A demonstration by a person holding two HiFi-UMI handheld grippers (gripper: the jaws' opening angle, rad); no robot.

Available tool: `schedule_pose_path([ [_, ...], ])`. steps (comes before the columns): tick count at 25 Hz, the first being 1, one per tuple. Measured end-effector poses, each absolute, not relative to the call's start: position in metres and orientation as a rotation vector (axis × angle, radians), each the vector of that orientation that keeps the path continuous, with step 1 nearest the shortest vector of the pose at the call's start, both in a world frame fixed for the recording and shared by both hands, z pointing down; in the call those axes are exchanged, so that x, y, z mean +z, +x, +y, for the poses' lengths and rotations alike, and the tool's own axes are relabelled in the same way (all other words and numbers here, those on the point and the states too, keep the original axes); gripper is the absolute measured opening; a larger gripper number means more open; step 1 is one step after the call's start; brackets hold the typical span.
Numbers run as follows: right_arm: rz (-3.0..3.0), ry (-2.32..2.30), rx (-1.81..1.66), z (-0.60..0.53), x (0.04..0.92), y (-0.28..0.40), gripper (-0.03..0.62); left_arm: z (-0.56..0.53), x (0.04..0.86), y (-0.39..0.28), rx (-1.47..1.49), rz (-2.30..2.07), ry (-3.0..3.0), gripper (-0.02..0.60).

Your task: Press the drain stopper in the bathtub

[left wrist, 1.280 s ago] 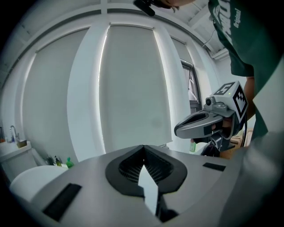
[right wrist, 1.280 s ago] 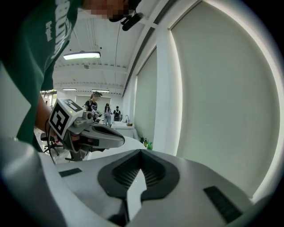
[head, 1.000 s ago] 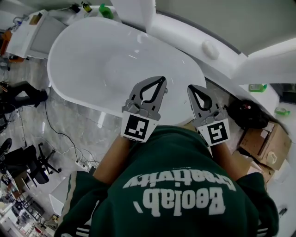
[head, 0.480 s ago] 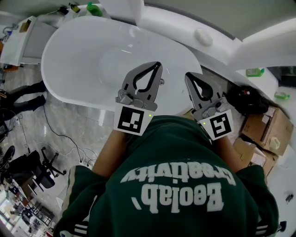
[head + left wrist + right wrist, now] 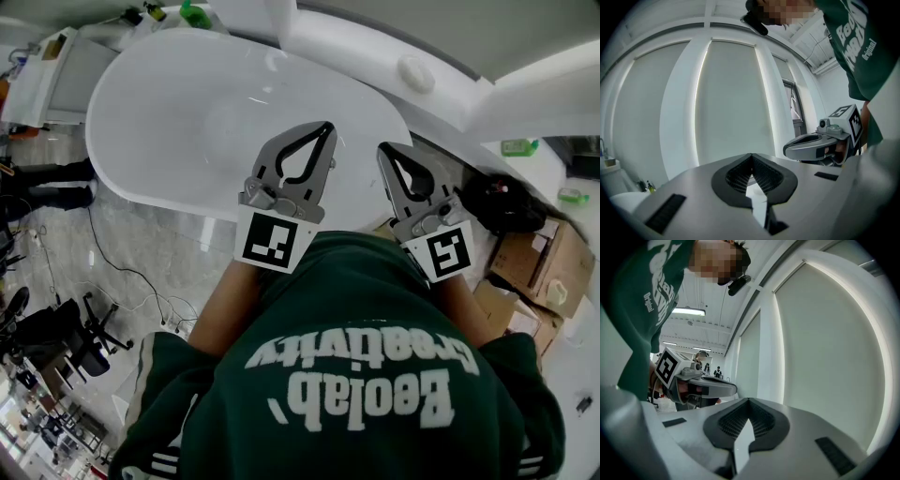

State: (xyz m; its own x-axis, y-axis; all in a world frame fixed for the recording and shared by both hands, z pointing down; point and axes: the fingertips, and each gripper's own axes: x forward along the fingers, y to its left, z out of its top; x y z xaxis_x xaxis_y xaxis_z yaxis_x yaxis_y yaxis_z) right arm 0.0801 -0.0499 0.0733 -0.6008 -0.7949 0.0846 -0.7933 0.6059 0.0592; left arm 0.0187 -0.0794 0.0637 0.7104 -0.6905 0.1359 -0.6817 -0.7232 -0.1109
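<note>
The white oval bathtub lies at the upper left of the head view, and I cannot make out a drain stopper in its basin. Both grippers are held close to the person's chest, above the tub's near right rim. My left gripper is shut with nothing between its jaws. Beside it, my right gripper is shut and empty too. The left gripper view looks past its closed jaws at pale window panels, with the right gripper at the side. In the right gripper view, the closed jaws point at the same wall.
A white curved ledge with a round knob runs behind the tub. Cardboard boxes and a black bag sit at the right. Green bottles stand at the tub's far end. Cables and an office chair lie on the marble floor.
Both grippers have risen slightly and drifted a little left against the tub's near rim. They stay shut and side by side.
</note>
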Motion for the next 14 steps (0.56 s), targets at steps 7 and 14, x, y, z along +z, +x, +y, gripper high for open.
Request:
schedule_pose_path([
  [7,-2.728,1.333,-0.03,-0.049,0.072,0.076,0.012,-0.075,0.065,0.021,-0.274,1.113,-2.852,0.008],
  [14,-2.73,1.304,-0.063,-0.05,0.07,0.068,0.012,-0.075,0.063,0.023,-0.252,1.084,-2.854,0.008],
])
